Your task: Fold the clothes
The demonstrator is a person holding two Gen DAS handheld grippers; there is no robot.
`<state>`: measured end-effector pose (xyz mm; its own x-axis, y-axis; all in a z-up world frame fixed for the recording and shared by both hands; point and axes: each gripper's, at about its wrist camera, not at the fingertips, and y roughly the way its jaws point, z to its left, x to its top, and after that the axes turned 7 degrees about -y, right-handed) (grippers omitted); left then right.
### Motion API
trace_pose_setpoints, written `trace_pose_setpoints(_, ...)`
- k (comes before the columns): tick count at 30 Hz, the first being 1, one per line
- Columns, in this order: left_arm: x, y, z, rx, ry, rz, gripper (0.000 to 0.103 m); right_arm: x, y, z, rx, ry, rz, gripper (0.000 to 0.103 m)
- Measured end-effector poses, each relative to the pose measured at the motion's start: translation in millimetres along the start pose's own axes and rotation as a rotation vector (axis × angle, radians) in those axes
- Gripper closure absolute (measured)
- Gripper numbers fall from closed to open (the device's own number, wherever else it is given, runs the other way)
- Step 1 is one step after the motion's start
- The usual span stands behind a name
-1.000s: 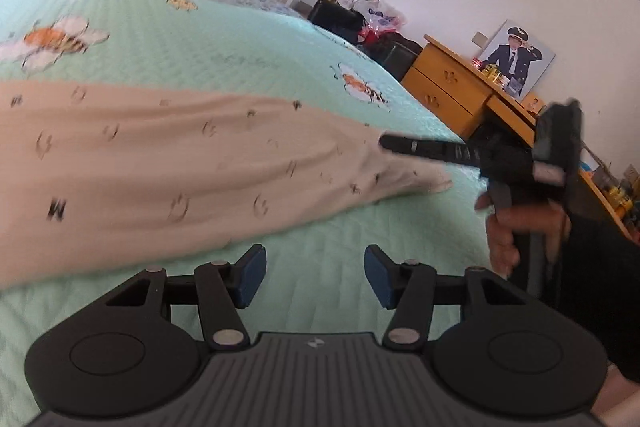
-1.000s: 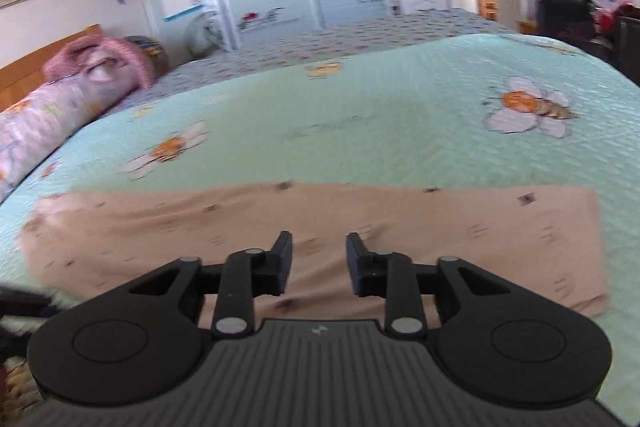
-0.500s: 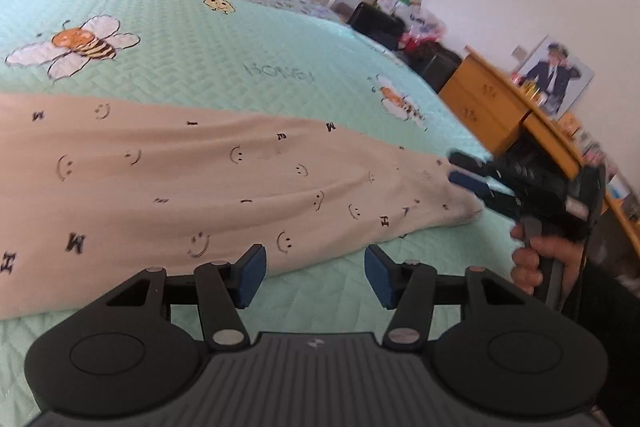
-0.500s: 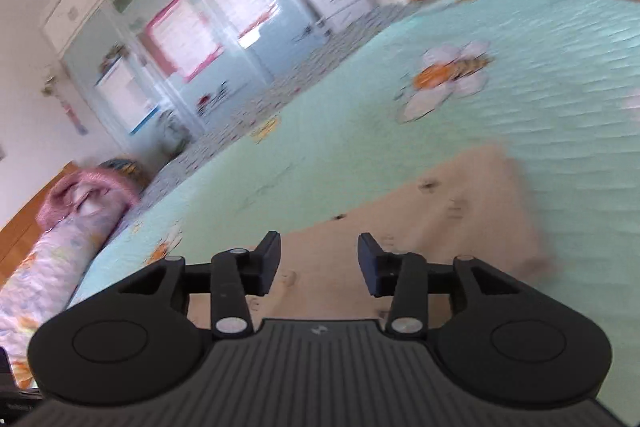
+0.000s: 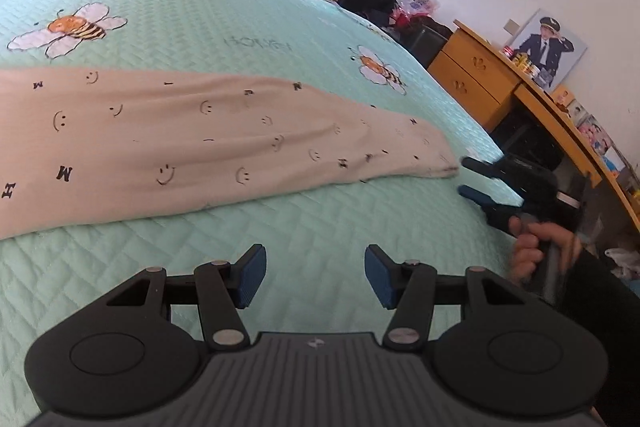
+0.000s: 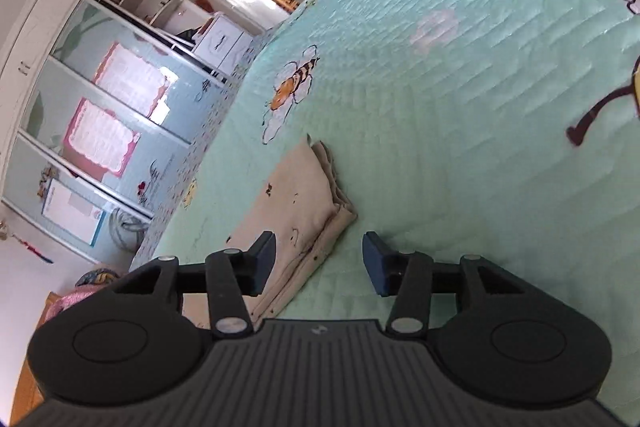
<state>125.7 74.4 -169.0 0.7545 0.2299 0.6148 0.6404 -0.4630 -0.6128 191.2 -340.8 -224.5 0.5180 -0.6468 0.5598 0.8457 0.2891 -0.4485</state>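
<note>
1. Right gripper (image 6: 318, 261), jaws just been opening and empty, is lining up on the garment's (image 5: 208, 143) layered end near the bed's (image 5: 280, 227) right edge; it should bite all the layers together.
2. Left gripper (image 5: 314, 275), jaws apart and empty, is hovering over bare quilt.
3. Garment: beige, smiley-printed, lying as a long folded band across the bed.

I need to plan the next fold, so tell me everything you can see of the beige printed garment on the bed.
The beige garment printed with small black smiley faces and letters looks like soft knit cloth. It lies flat in a long folded strip across the mint-green quilted bedspread, slightly wrinkled and narrowing toward one end. The right wrist view shows stacked layers at that end's edge. The right gripper has its jaws open just off that tip, not pressing it; the left gripper is open, short of the cloth.
</note>
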Motion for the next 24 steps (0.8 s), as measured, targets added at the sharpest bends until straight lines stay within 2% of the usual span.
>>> trace_pose_setpoints(3,-2,-8,1,0.014,0.009,-0.008,0.046,-4,12,15,-0.003,0.0,0.008,0.049)
trace_pose_setpoints(7,-6,-10,12,0.026,-0.04,-0.004,0.046,-1,23,20,-0.031,0.014,-0.019,0.049)
trace_pose_setpoints(12,-12,-11,20,0.03,-0.068,0.009,0.046,0,31,10,-0.052,0.065,-0.047,0.065)
trace_pose_setpoints(16,-16,-12,21,0.033,-0.08,0.01,0.046,2,38,1,-0.042,0.18,-0.078,0.066)
trace_pose_setpoints(19,-18,-12,21,0.036,-0.081,0.013,0.046,0,42,2,-0.051,0.198,-0.099,0.067)
trace_pose_setpoints(24,-20,-12,20,0.045,-0.08,0.017,0.046,0,44,0,-0.077,0.205,-0.093,0.088)
